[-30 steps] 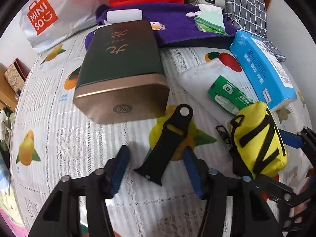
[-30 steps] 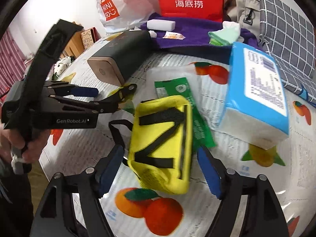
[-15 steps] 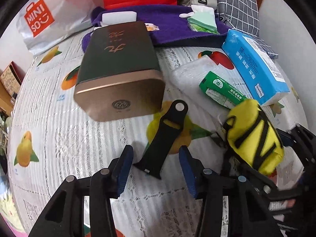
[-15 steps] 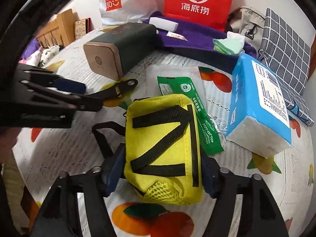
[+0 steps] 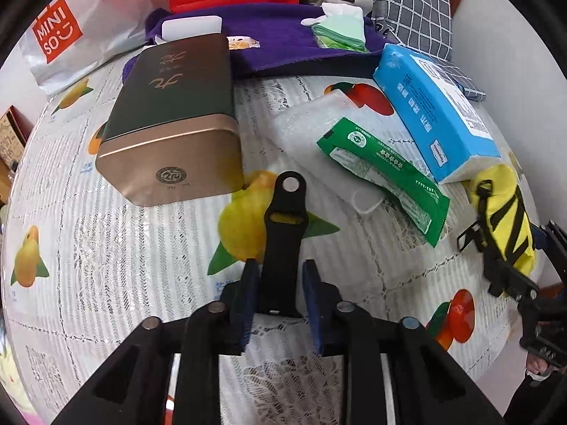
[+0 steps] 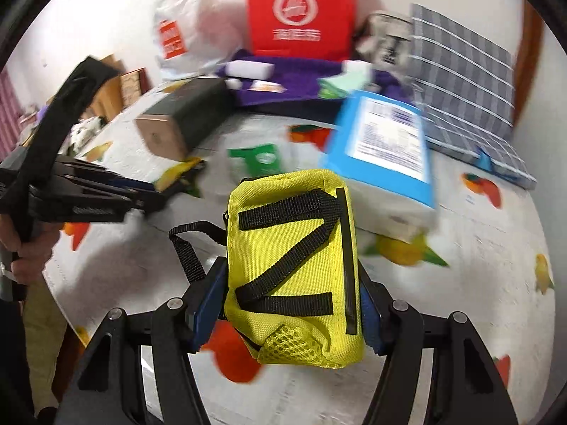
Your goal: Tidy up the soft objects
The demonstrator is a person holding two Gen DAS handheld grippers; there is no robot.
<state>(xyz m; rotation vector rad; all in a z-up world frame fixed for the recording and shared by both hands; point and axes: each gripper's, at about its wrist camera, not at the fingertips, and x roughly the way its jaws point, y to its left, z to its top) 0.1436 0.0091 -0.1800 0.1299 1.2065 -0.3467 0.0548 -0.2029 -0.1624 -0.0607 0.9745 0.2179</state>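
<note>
over fruit-print tablecloth, left hand-held gripper closing around black strap; right hand-held gripper clamps yellow pouch.

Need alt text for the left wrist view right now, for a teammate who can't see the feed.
The left gripper is closing around the near end of a black strap lying on a fruit-print tablecloth. Behind it lie a green-and-gold tin, a green packet and a blue tissue pack.

1. Left wrist view is bright, even, and sharp throughout.
2. Right wrist view smears with motion blur across the background.
3. Fisheye bends both edges, with dark corners.
4. Shadows stay soft.
</note>
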